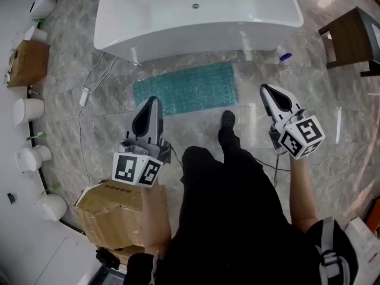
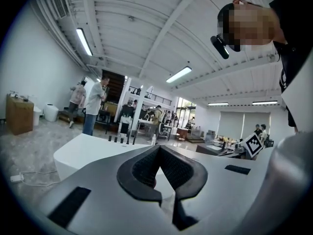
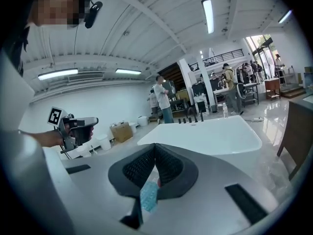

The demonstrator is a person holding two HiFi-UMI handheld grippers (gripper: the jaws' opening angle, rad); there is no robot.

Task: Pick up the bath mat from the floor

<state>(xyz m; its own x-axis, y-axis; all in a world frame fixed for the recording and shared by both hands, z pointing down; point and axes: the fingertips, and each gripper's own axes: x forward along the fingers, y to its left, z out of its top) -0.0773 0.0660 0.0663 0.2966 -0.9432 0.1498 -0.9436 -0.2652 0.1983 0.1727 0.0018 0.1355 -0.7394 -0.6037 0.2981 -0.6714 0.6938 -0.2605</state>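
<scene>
Standing upright over the job, you hold both claws well above the floor. The step in hand is the reach down.

Left claw (image 1: 152, 102): jaws pressed together, nothing between them. Its own view (image 2: 158, 150) looks out level across the room, not at the floor. Spread it before you descend.

Bath mat (image 1: 185, 89): teal, bumpy, lying flat on the marble floor (image 1: 119, 123). It sits just in front of the bathtub (image 1: 196, 16), ahead of your shoe (image 1: 228, 121).

- A flat mat offers no raised edge, I judge, so come in low at the near long edge.
- Slide one jaw under and close on the rim.
- Put one claw toward each end so the mat lifts without folding on itself.
- It is probably limp and may cling to polished stone, so peel it, don't yank.

Right claw (image 1: 265, 89): jaws likewise closed tight and empty. In its view (image 3: 155, 150) a sliver of teal shows through the gap behind the pads. That reads as the mat far below, not something held.

Count, left to right:
- white rounded fixtures (image 1: 27, 108) along the left wall: five, as best I can tell
- cardboard boxes (image 1: 113, 209): two
- white cable (image 1: 83, 94): one
- claws: two
- mat: one
- bathtub: one
- small blue thing (image 1: 285, 56) by the tub's right end: one
- dark wooden stool (image 1: 350, 37): one
</scene>
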